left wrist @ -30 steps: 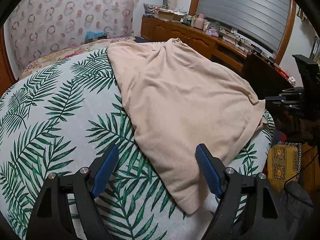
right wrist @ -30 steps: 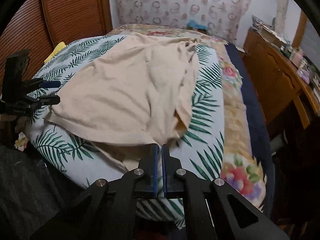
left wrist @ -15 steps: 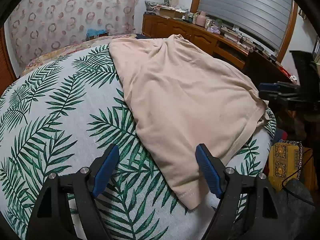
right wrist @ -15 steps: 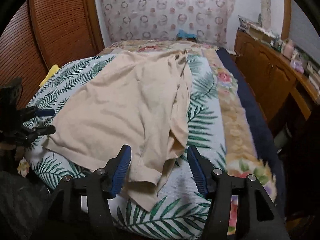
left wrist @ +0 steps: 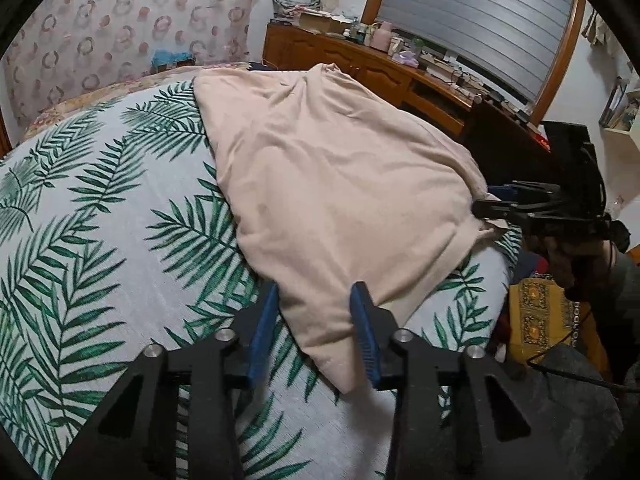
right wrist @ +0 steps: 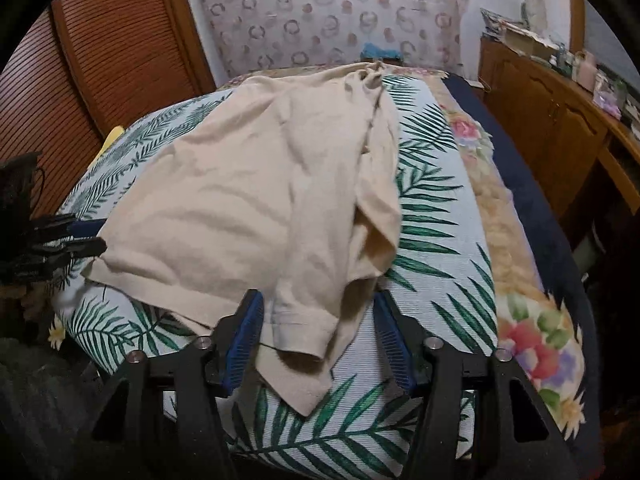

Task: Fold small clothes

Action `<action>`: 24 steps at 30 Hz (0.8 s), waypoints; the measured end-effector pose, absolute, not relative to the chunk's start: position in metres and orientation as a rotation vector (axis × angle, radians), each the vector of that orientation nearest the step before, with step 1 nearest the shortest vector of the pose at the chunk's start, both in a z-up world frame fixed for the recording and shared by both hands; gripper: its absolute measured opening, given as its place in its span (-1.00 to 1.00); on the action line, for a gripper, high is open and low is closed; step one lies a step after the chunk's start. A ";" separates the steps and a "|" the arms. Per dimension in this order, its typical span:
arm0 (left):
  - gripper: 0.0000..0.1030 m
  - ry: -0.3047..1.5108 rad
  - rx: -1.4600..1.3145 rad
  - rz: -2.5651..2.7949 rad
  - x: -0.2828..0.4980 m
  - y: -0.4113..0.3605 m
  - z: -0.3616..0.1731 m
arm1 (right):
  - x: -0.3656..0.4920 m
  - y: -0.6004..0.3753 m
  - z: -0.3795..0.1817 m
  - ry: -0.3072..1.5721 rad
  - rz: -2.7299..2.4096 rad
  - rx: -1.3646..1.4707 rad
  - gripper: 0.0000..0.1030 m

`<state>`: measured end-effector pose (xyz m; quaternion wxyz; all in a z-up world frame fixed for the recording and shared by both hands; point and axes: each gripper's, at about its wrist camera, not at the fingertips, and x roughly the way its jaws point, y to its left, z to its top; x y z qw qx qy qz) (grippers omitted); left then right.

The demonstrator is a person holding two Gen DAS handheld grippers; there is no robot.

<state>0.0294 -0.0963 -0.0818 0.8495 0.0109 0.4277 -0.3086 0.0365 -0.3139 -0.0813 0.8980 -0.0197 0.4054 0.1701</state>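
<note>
A beige T-shirt (left wrist: 332, 184) lies spread on a bed with a leaf-print cover (left wrist: 100, 240). My left gripper (left wrist: 314, 316) is open, its blue pads on either side of the shirt's near corner. My right gripper (right wrist: 318, 328) is open around the shirt's other near corner and folded sleeve (right wrist: 304, 320). The shirt also shows in the right wrist view (right wrist: 248, 200). Each gripper appears in the other's view: the right one (left wrist: 504, 200) at the shirt's right edge, the left one (right wrist: 80, 236) at its left edge.
A wooden dresser (left wrist: 380, 68) with clutter runs along the bed's far side, under a shuttered window (left wrist: 480, 12). A wooden louvred door (right wrist: 100, 60) stands on the other side. A floral quilt and navy sheet (right wrist: 532, 240) border the leaf cover.
My right gripper opened and moved in around the shirt's corner. My left gripper narrowed and advanced over the other corner.
</note>
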 end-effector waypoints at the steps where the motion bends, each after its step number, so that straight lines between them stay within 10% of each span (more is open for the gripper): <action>1: -0.45 0.907 0.018 -0.663 0.029 -0.097 -0.082 | 0.037 -0.312 -0.081 0.838 0.361 -0.047 -0.20; 7: -0.83 0.913 0.041 -0.696 0.023 -0.099 -0.079 | 0.035 -0.304 -0.082 0.821 0.401 -0.069 -0.85; 24: -0.84 0.708 -0.032 -0.694 0.051 -0.085 -0.007 | 0.023 -0.317 -0.029 0.615 0.416 -0.025 -0.90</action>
